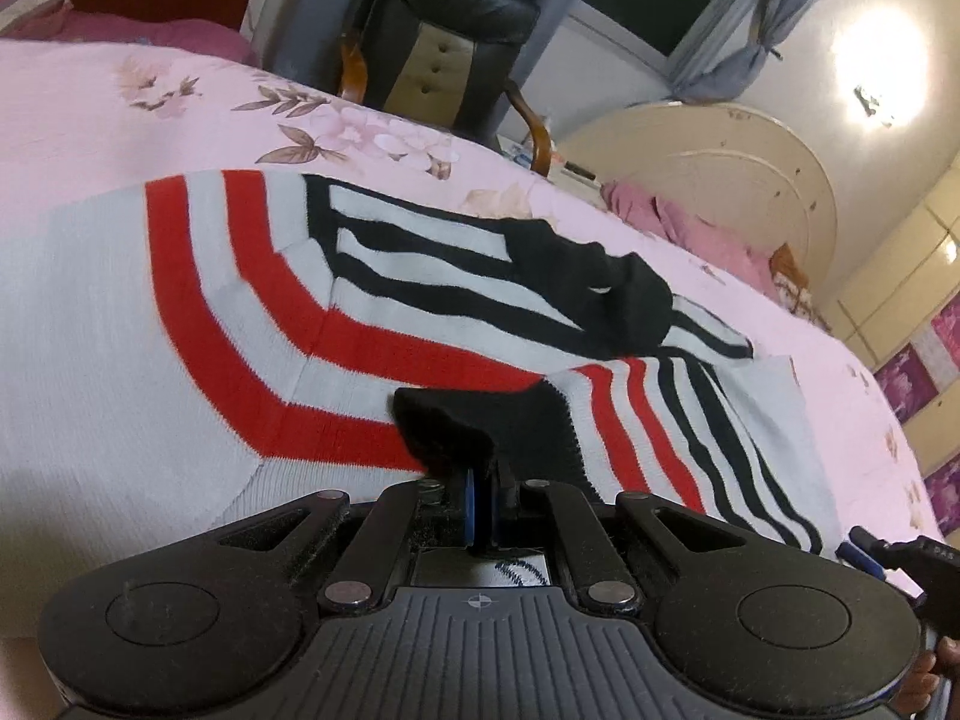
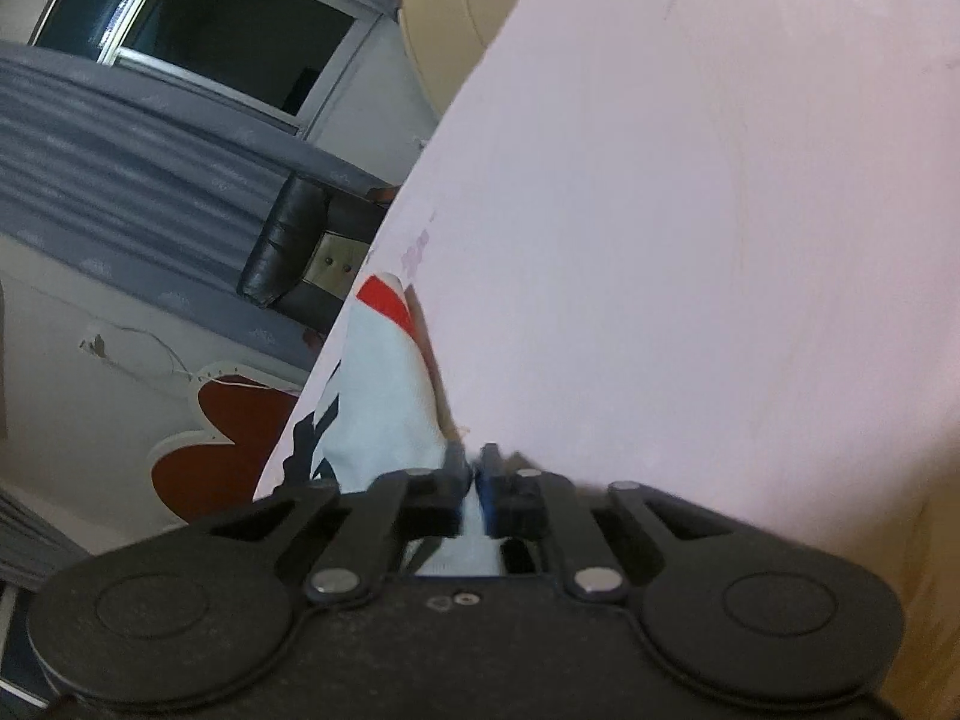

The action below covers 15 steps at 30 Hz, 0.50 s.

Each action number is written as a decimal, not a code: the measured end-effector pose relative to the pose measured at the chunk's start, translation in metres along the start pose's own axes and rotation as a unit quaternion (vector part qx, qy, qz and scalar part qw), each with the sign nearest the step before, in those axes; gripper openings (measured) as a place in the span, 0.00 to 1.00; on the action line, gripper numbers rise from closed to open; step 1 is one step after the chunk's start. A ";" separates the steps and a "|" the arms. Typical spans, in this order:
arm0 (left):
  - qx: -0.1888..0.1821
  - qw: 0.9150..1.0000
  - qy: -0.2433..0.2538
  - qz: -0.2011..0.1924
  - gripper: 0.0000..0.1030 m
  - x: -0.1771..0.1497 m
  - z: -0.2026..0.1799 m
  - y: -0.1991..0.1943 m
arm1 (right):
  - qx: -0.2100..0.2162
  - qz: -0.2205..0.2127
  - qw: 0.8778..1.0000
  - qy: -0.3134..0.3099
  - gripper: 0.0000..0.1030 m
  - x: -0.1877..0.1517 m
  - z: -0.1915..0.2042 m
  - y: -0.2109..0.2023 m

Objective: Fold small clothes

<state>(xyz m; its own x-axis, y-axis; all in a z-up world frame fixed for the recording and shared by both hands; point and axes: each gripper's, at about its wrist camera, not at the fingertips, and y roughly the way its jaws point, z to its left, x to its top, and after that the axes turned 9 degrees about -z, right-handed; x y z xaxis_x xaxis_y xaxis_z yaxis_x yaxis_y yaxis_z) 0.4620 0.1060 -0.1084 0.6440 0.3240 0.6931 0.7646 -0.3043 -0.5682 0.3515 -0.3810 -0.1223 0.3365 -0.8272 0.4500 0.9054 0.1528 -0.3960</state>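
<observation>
A small white knit sweater (image 1: 180, 312) with red and black stripes lies spread on the pink floral bedspread (image 1: 120, 108). My left gripper (image 1: 478, 474) is shut on its black cuff or collar edge, lifted slightly off the fabric. The right gripper shows at the lower right edge of the left wrist view (image 1: 888, 558). In the right wrist view my right gripper (image 2: 474, 474) is shut on a white edge of the sweater (image 2: 384, 396), held close above the bedspread (image 2: 690, 210). A black sleeve end (image 1: 600, 294) lies folded across the sweater's middle.
A black leather chair (image 1: 450, 42) stands beyond the bed's far edge. A cream headboard (image 1: 720, 162) and crumpled pink cloth (image 1: 690, 222) are at the right. Grey curtains (image 2: 120, 138) and a window (image 2: 228, 18) lie behind.
</observation>
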 end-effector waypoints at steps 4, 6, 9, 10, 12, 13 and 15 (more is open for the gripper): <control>0.001 1.000 -0.008 -0.008 0.04 -0.002 0.000 -0.002 | 0.003 -0.001 0.999 -0.034 0.20 0.007 0.011 -0.002; 0.004 1.000 0.008 -0.010 0.04 -0.002 -0.004 -0.004 | 0.008 0.001 0.998 -0.054 0.20 0.008 0.020 -0.001; 0.011 1.000 0.020 -0.004 0.04 -0.003 -0.006 0.000 | 0.012 0.009 0.996 -0.093 0.26 0.010 0.035 0.011; 0.011 1.000 0.020 -0.004 0.04 -0.003 -0.005 0.001 | 0.011 0.015 0.995 -0.102 0.29 0.011 0.036 0.017; 0.010 1.000 0.019 -0.006 0.04 -0.004 -0.005 0.000 | 0.006 0.021 0.993 -0.114 0.41 0.014 0.040 0.030; 0.010 1.000 0.020 -0.007 0.04 -0.005 -0.004 0.000 | 0.003 0.017 0.992 -0.123 0.41 0.017 0.041 0.036; 0.010 1.000 0.022 -0.009 0.04 -0.006 -0.004 0.000 | 0.003 0.022 0.992 -0.128 0.39 0.023 0.040 0.050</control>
<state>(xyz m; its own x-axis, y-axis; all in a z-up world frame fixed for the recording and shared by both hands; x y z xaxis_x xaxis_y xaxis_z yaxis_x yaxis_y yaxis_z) 0.4582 0.1001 -0.1110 0.6288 0.2885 0.7221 0.7765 -0.2815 -0.5637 0.4152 -0.3709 -0.0994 0.4292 -0.6559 0.6209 0.8899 0.1895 -0.4150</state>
